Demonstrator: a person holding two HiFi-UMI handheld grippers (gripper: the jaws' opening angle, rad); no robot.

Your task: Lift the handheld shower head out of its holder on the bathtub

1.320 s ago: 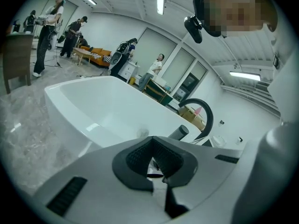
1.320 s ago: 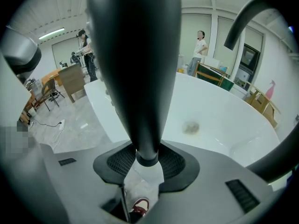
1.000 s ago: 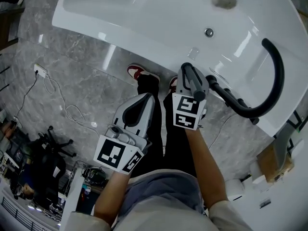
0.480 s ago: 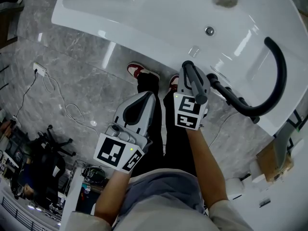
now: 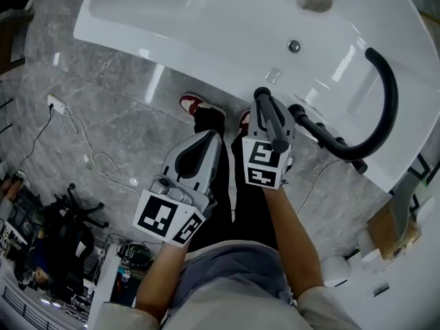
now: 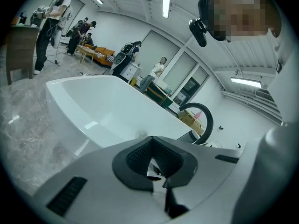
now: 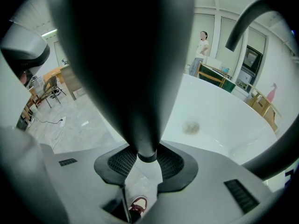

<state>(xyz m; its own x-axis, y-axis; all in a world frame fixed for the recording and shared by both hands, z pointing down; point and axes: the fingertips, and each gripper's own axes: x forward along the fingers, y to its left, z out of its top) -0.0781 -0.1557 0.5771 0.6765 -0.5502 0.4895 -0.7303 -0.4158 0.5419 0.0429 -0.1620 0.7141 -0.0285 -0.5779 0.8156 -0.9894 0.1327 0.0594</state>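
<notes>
The handheld shower head (image 5: 271, 119) is a slim black rod that lies along the top of my right gripper (image 5: 261, 98), beside the tub's rim. In the right gripper view the rod (image 7: 135, 69) fills the middle, and its narrow end sits between the ribbed pads (image 7: 122, 162). The right gripper (image 7: 147, 167) has just been closing a little and is now shut on that end. A black arm (image 5: 323, 137) runs from beside the rod to the arched black faucet (image 5: 390, 95); the holder itself is hidden. My left gripper (image 5: 210, 137) hangs over the person's legs, shut and empty, its jaws (image 6: 156, 164) meeting.
The white bathtub (image 5: 137, 19) spans the top, with its drain (image 5: 316, 1) and a round overflow fitting (image 5: 294, 46). The person's shoes (image 5: 196, 104) stand on grey marble floor against the tub. A white cable (image 5: 69, 122) lies at left. Boxes (image 5: 392, 232) sit at right.
The whole view has slid slightly left. Both grippers and the black rod keep their places relative to the tub.
</notes>
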